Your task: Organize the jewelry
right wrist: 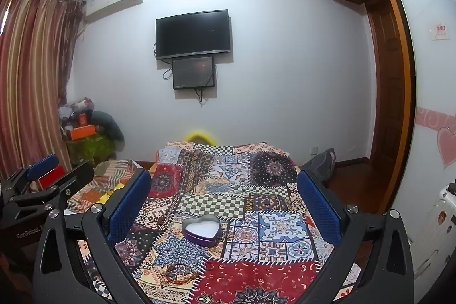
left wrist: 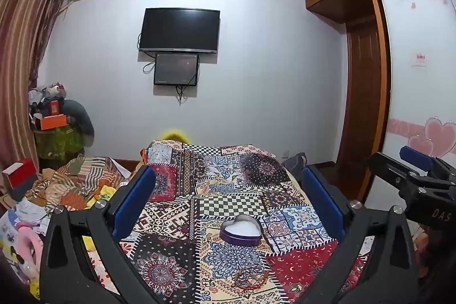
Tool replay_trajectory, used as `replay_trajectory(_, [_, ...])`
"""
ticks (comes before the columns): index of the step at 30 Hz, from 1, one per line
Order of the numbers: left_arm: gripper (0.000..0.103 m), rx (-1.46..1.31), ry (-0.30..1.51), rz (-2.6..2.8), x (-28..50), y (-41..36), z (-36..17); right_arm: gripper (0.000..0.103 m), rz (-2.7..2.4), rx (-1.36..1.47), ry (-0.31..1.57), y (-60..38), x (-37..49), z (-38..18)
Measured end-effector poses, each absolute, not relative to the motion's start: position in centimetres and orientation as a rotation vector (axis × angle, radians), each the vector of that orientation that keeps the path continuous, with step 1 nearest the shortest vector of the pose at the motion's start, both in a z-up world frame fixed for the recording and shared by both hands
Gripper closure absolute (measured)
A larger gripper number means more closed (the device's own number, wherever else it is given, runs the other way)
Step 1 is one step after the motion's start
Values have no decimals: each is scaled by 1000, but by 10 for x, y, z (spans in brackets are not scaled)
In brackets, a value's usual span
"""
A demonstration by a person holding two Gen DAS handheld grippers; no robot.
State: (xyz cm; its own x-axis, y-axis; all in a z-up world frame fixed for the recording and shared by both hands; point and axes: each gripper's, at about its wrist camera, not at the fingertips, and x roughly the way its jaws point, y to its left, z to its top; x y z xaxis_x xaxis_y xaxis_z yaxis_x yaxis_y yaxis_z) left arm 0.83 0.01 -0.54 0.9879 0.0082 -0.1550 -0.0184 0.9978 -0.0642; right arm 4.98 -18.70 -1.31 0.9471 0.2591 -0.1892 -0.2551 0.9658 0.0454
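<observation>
A purple heart-shaped tin point(left wrist: 241, 230) with a white lining lies open on the patchwork cloth point(left wrist: 228, 190); it also shows in the right wrist view point(right wrist: 201, 230). A small heap of beaded jewelry point(left wrist: 247, 279) lies on the cloth nearer to me than the tin, and shows in the right wrist view point(right wrist: 179, 275) too. My left gripper point(left wrist: 228, 190) is open and empty, held above the cloth behind the tin. My right gripper point(right wrist: 223, 187) is open and empty, also above the cloth. Each gripper appears at the edge of the other's view.
A pile of clothes and toys point(left wrist: 65, 190) lies left of the cloth. A wardrobe with a sliding door point(left wrist: 413, 76) stands on the right. A TV point(left wrist: 179, 30) hangs on the far wall. A red box point(left wrist: 20, 173) sits at the left.
</observation>
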Motion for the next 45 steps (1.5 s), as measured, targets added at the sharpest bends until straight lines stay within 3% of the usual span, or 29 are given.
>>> replay_trajectory(45, [0, -42, 155, 4, 10, -7, -6, 1, 263, 27, 193, -190, 55, -12])
